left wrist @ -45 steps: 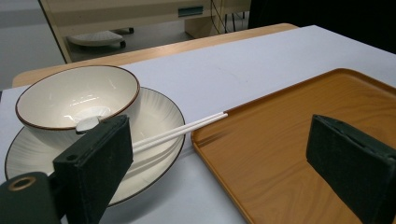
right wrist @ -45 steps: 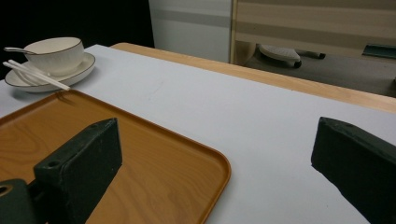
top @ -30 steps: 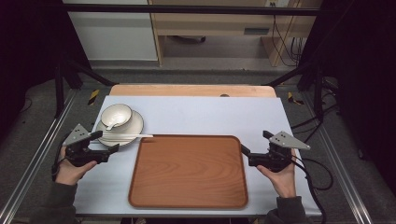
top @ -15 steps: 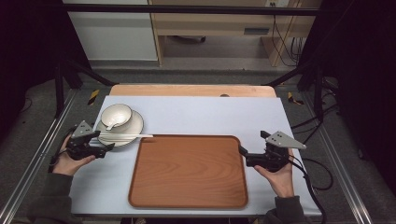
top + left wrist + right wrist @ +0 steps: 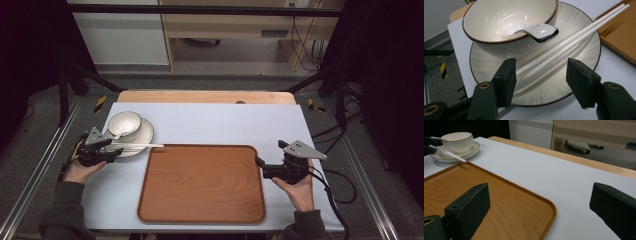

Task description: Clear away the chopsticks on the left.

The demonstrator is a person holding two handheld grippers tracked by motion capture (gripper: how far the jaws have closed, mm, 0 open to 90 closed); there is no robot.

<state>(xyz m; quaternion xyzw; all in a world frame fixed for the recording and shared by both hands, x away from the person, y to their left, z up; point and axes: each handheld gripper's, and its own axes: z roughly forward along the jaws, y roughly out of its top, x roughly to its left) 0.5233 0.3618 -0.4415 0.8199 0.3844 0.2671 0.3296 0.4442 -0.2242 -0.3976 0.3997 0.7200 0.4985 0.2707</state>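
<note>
White chopsticks [image 5: 564, 47] lie across the plate [image 5: 579, 82] near the tabletop's left edge, long axis running straight out between the left gripper [image 5: 540, 75] jaws, which have just been closing yet stand clear, while the right gripper [image 5: 539, 205] waits open by the tray [image 5: 200, 185].

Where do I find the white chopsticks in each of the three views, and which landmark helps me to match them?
High view: chopsticks at left, on the plate's near edge.
Left gripper view: chopsticks run from centre to upper right, their near ends between the open jaws.
Right gripper view: chopsticks at upper left.
Shared landmark: the bowl.
</note>
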